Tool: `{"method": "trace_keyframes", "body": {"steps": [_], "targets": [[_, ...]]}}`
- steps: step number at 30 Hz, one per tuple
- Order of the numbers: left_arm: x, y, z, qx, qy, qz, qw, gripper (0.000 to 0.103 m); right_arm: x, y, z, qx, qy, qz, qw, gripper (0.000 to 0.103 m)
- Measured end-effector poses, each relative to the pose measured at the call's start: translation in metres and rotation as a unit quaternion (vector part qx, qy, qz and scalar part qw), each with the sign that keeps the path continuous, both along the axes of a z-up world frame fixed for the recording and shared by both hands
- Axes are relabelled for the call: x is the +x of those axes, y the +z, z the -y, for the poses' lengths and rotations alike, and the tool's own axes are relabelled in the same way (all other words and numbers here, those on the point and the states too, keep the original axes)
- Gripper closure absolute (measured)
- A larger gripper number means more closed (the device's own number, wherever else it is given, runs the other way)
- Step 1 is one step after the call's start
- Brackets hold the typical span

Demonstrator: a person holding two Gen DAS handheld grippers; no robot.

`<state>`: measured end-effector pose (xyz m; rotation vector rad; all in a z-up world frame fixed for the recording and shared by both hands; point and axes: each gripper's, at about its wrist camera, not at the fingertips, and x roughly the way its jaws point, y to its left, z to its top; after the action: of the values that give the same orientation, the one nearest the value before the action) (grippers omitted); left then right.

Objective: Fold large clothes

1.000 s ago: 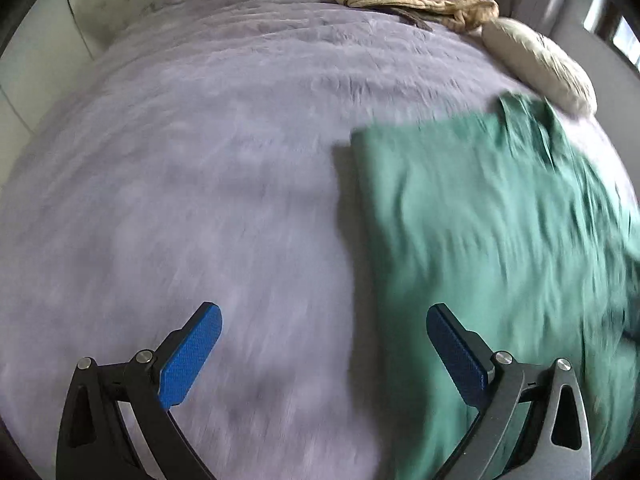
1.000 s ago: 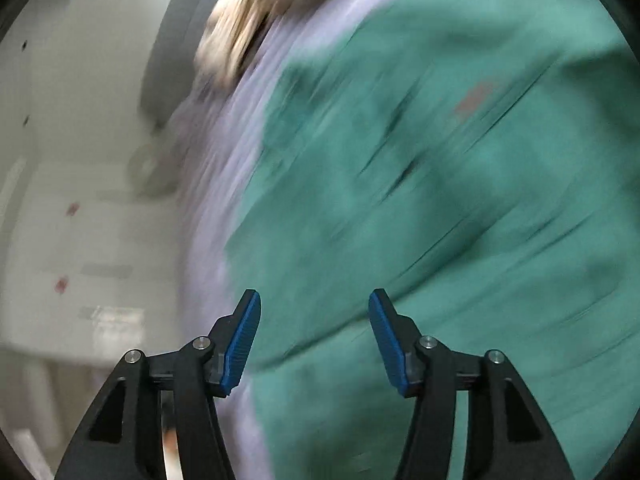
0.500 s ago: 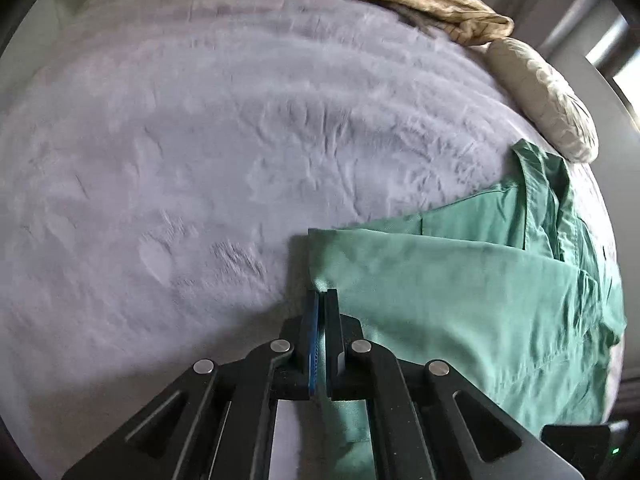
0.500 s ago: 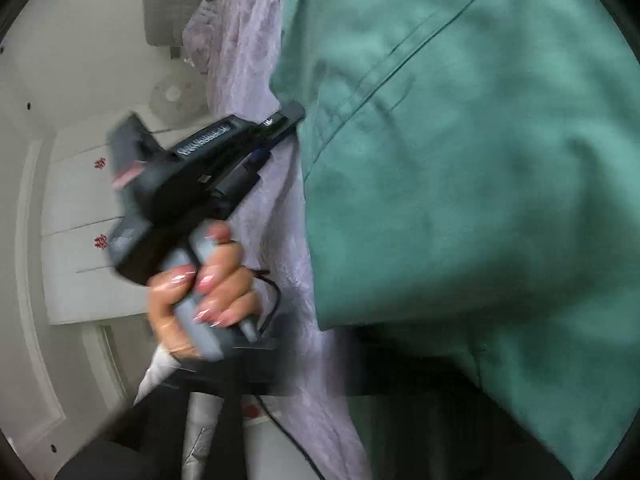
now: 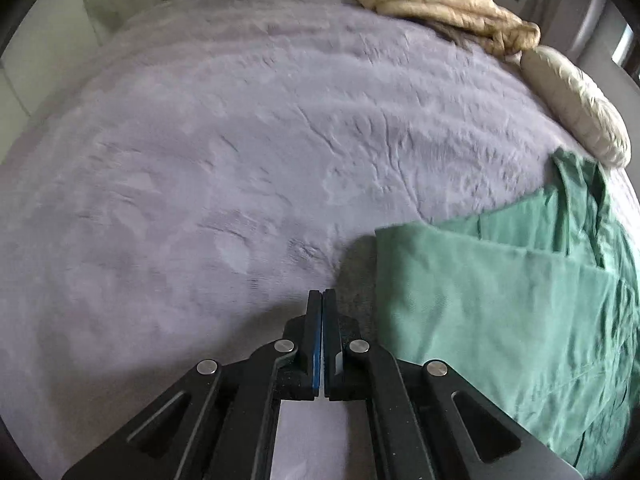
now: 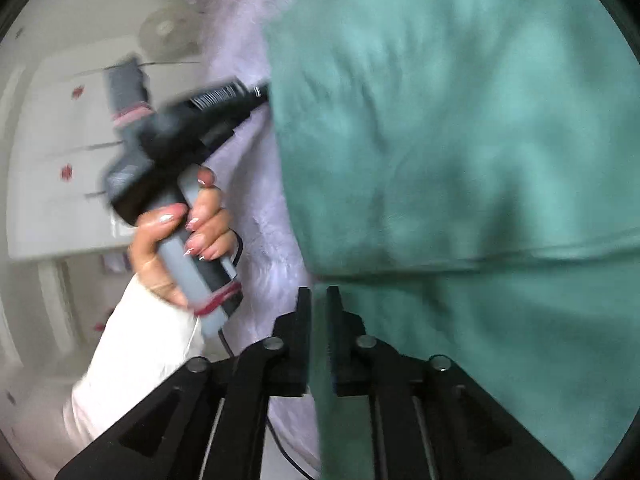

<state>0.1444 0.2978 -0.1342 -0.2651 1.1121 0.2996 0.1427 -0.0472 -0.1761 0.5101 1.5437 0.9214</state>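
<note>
A green garment (image 5: 500, 312) lies folded on the right side of the lilac bed cover (image 5: 200, 160). My left gripper (image 5: 322, 296) is shut with nothing between its fingers. It hangs over bare cover, just left of the garment's near corner. In the right wrist view the garment (image 6: 460, 140) fills most of the frame. There the left gripper (image 6: 262, 90), held by a hand (image 6: 188, 232), points at the cloth's left edge. A fold of green cloth runs between the fingers of my right gripper (image 6: 319, 300), whose jaws are opening.
A beige blanket (image 5: 440, 0) and a pale pillow (image 5: 576, 104) lie at the far right of the bed. Beyond the bed's left side stand a fan (image 6: 168, 32) and white cabinet doors (image 6: 60, 160). A white sleeve (image 6: 132, 360) is low on the left.
The left gripper went from wide open to shut, and the garment's corner now lies to the right of its tips. The right gripper closed in on a fold of the green cloth.
</note>
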Motion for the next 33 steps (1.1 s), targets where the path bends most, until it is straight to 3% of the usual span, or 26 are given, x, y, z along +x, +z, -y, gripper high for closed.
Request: {"method": "trace_keyframes", "body": {"steps": [1,3,5,7,9,10,15,17,18,21,23,26,28,30,33], "targets": [[-0.003,0.005,-0.004,0.002,0.002,0.004,1.0000,0.101,0.010,0.014,0.019,-0.015,-0.017,0.032,0.999,0.064],[-0.009,0.018,-0.004,0.006,0.002,0.018,0.9998,0.101,0.029,0.037,0.054,-0.058,-0.056,0.094,0.992,0.050],[-0.014,0.024,0.002,0.002,-0.004,0.027,0.9996,0.101,0.045,0.056,0.094,-0.125,-0.099,0.154,0.975,0.050],[-0.019,0.028,0.009,-0.003,-0.015,0.032,0.9994,0.101,0.063,0.066,0.134,-0.196,-0.146,0.206,0.947,0.050],[-0.015,0.024,0.023,-0.001,-0.029,0.027,0.9992,0.101,0.080,0.062,0.157,-0.256,-0.176,0.220,0.925,0.047],[-0.013,0.019,0.030,0.003,-0.032,0.020,0.9993,0.101,0.089,0.056,0.169,-0.267,-0.186,0.215,0.921,0.047],[-0.010,-0.011,0.049,0.019,-0.010,-0.012,0.9997,0.101,0.119,0.018,0.178,-0.238,-0.171,0.169,0.941,0.047],[-0.011,-0.020,0.048,0.021,0.006,-0.020,0.9996,0.101,0.116,0.023,0.163,-0.250,-0.148,0.191,0.938,0.083],[-0.012,-0.022,0.047,0.024,0.011,-0.021,0.9994,0.101,0.117,0.029,0.155,-0.253,-0.138,0.206,0.935,0.094],[-0.010,-0.026,0.050,0.047,0.011,-0.023,0.9986,0.101,0.115,0.054,0.141,-0.260,-0.116,0.276,0.918,0.094],[-0.008,-0.029,0.054,0.067,0.006,-0.028,0.9973,0.101,0.123,0.054,0.143,-0.268,-0.109,0.284,0.914,0.094],[-0.006,-0.031,0.055,0.081,0.009,-0.036,0.9960,0.101,0.135,0.030,0.154,-0.280,-0.110,0.243,0.922,0.091],[-0.007,-0.027,0.050,0.077,0.015,-0.041,0.9961,0.101,0.134,0.029,0.170,-0.252,-0.144,0.212,0.933,0.088],[-0.013,-0.019,0.046,0.070,0.019,-0.044,0.9964,0.101,0.130,0.034,0.182,-0.257,-0.173,0.197,0.930,0.078],[-0.028,0.001,0.045,0.058,0.012,-0.031,0.9978,0.101,0.117,0.047,0.202,-0.280,-0.207,0.193,0.917,0.077]]}}
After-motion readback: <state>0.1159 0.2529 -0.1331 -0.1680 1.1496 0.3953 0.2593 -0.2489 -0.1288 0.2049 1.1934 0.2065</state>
